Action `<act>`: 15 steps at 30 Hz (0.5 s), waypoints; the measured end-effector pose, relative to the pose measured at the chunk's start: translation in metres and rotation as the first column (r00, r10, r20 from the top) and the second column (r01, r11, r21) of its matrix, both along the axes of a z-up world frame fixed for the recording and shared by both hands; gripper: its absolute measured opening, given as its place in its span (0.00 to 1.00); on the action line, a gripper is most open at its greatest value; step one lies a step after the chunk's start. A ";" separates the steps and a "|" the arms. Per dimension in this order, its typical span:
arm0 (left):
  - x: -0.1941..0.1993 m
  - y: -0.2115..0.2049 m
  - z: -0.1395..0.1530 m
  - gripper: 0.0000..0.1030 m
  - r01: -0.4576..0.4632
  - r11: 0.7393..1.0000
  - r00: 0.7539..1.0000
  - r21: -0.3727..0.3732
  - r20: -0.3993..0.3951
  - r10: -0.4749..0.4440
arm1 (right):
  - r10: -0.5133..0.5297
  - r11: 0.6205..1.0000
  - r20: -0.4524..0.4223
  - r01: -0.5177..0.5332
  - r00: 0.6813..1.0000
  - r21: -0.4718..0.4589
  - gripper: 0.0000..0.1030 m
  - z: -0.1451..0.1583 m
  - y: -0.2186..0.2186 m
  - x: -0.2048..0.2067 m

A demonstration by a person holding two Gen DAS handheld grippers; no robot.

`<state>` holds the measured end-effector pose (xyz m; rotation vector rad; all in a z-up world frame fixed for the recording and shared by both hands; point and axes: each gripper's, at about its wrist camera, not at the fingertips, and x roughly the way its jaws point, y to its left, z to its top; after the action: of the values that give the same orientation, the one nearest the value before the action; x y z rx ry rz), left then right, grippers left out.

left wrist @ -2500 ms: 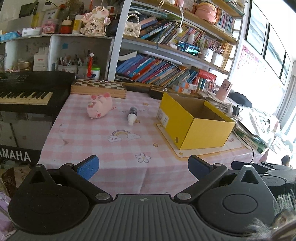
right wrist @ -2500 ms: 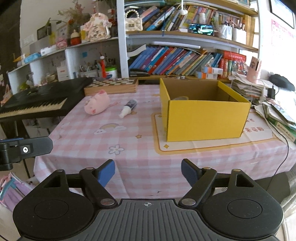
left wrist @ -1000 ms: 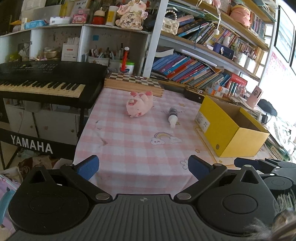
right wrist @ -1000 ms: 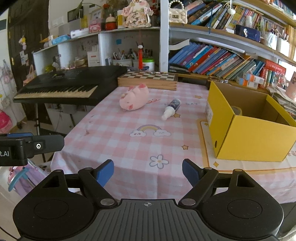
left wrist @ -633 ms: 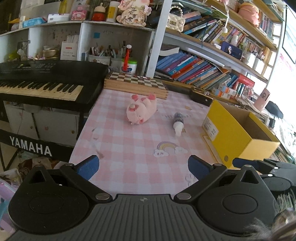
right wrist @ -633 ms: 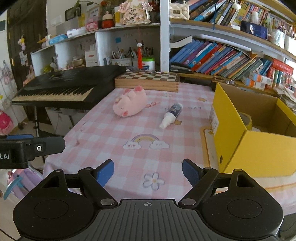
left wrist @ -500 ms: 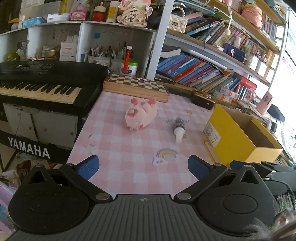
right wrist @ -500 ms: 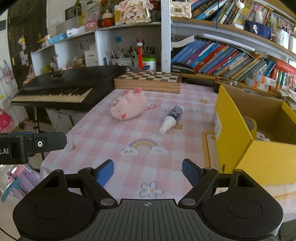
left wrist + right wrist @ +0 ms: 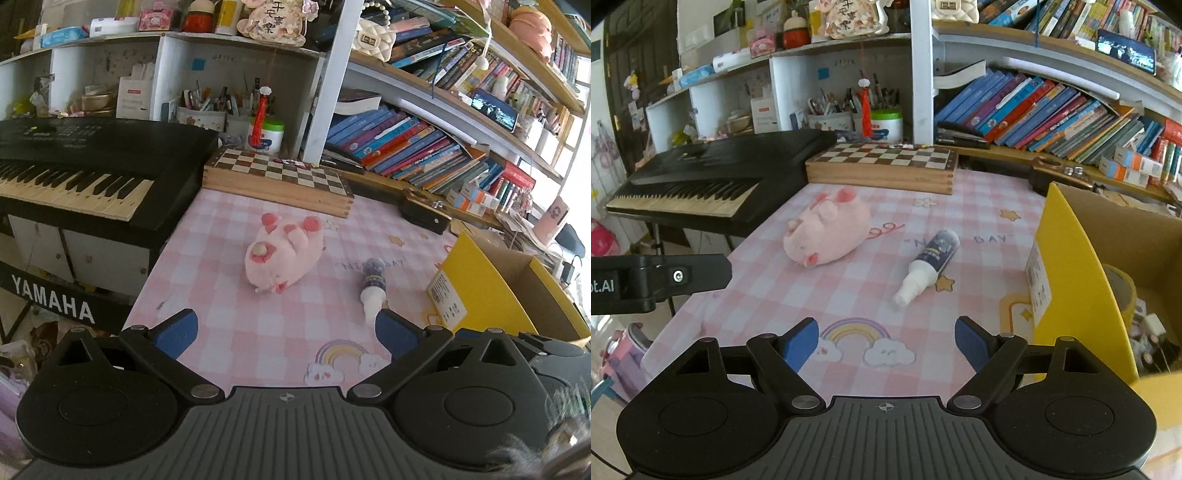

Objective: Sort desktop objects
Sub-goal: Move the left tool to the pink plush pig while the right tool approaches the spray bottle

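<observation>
Approach step: both claws, left claw (image 9: 286, 330) and right claw (image 9: 886, 341), gape empty above the surface (image 9: 849, 295). Plush pig (image 9: 827, 230) lies at eleven o'clock, spray bottle (image 9: 929, 267) at twelve, yellow box (image 9: 1071, 273) at three. Next, I judge, straddle one and clench.

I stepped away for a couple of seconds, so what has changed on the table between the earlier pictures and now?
Both grippers have come in closer over the table: the pink plush pig and the spray bottle look larger and nearer. The left gripper and right gripper took hold of nothing; jaws stay open. Pig, bottle and yellow box lie where they were.
</observation>
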<state>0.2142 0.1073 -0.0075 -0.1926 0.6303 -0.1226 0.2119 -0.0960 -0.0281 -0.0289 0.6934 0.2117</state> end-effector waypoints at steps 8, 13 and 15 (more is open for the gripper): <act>0.031 -0.007 -0.001 1.00 -0.006 1.000 1.000 0.001 0.001 0.006 | 0.003 1.000 -0.019 -0.003 1.000 0.013 0.81 -0.005 -0.005 0.031; 0.050 -0.007 -0.002 1.00 -0.014 1.000 1.000 0.001 -0.002 0.014 | -0.012 1.000 -0.035 0.013 0.999 0.025 0.81 -0.008 -0.008 0.049; 0.057 -0.008 -0.002 1.00 -0.014 1.000 1.000 0.004 -0.003 0.014 | -0.015 0.999 -0.042 0.017 0.999 0.030 0.81 -0.010 -0.008 0.056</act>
<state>0.2709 0.0990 -0.0097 -0.1935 0.6322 -0.1076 0.2680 -0.1043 -0.0379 0.0098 0.7316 0.2077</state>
